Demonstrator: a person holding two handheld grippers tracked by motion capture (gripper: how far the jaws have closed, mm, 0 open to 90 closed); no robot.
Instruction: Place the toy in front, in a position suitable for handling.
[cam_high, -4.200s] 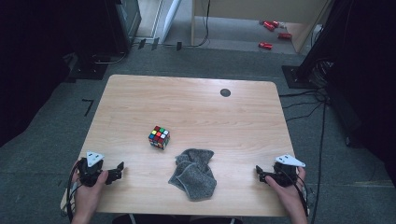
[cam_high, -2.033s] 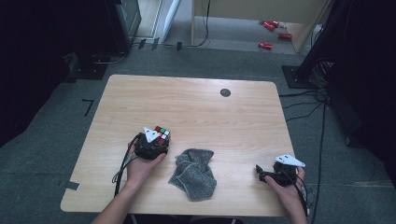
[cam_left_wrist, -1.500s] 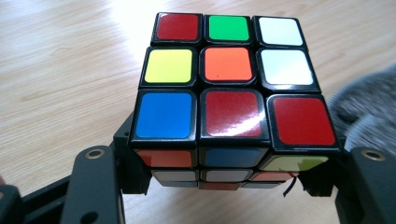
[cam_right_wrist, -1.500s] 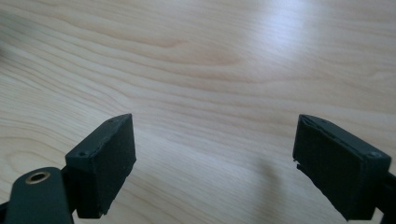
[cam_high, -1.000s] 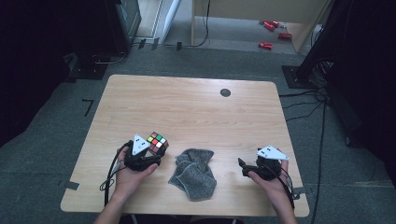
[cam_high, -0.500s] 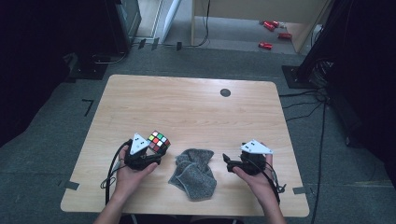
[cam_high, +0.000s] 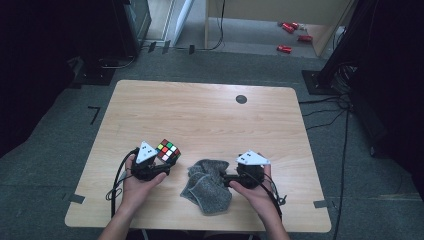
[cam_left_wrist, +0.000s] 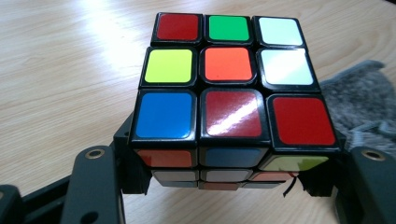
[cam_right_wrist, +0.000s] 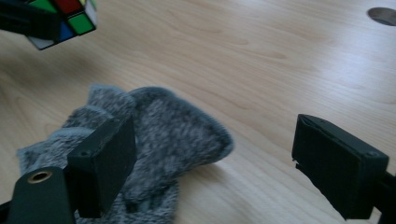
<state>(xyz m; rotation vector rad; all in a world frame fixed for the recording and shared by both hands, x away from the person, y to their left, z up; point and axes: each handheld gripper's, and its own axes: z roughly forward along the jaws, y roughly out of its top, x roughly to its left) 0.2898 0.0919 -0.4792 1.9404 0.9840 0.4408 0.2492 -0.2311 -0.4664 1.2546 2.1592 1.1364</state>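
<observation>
A scrambled Rubik's cube (cam_high: 168, 151) is clamped between the jaws of my left gripper (cam_high: 164, 164), held just above the front left of the wooden table (cam_high: 200, 115). In the left gripper view the cube (cam_left_wrist: 229, 88) shows a face of red, green, white, yellow, orange and blue stickers, with the left gripper (cam_left_wrist: 229, 184) pressing both its sides. A crumpled grey cloth (cam_high: 207, 187) lies near the front edge. My right gripper (cam_high: 226, 180) stands open at the cloth's right side. In the right gripper view the cloth (cam_right_wrist: 173, 135) lies ahead of the wide-apart jaws of that gripper (cam_right_wrist: 224, 156).
A small black round spot (cam_high: 241, 99) marks the table's far side. Cables (cam_high: 345, 107) run over the floor at the right. Red objects (cam_high: 286, 48) lie on the floor beyond the table, by a wooden cabinet.
My right hand has moved left along the front of the table up to the cloth. The left hand with the cube has stayed almost still.
</observation>
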